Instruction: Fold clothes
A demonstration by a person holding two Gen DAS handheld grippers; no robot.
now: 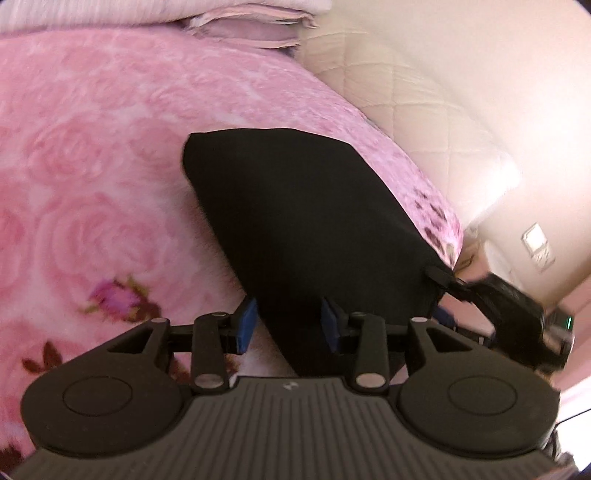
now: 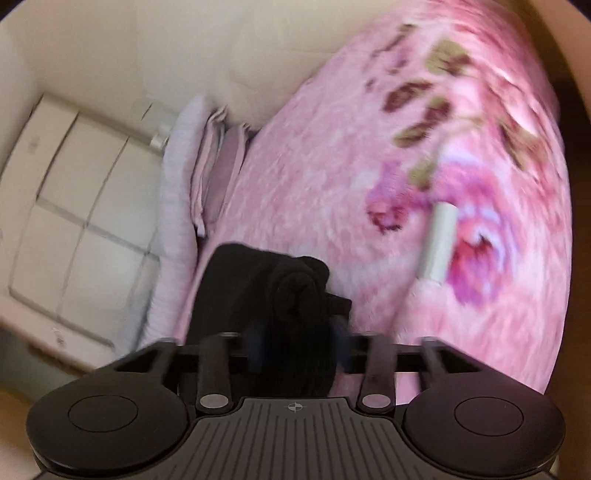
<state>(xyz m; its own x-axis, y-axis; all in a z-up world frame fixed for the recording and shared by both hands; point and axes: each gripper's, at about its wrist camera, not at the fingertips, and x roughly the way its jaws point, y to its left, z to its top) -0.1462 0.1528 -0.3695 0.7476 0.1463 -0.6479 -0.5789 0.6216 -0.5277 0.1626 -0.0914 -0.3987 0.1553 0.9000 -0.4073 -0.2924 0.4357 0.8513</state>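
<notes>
Both grippers (image 1: 288, 325) (image 2: 299, 347) pinch the black garment (image 1: 295, 206) near the pink blanket's (image 1: 92, 166) edge.

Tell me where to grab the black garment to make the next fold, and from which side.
Probably the far free corner of the black garment, lying flat on the pink floral blanket. Come in low from the blanket side, since the near edge is already stretched between the left gripper and the right gripper.

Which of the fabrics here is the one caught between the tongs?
The black cloth. The pink rose blanket lies flat beneath it, and the folded pale linens sit stacked at the bed's far end.
</notes>
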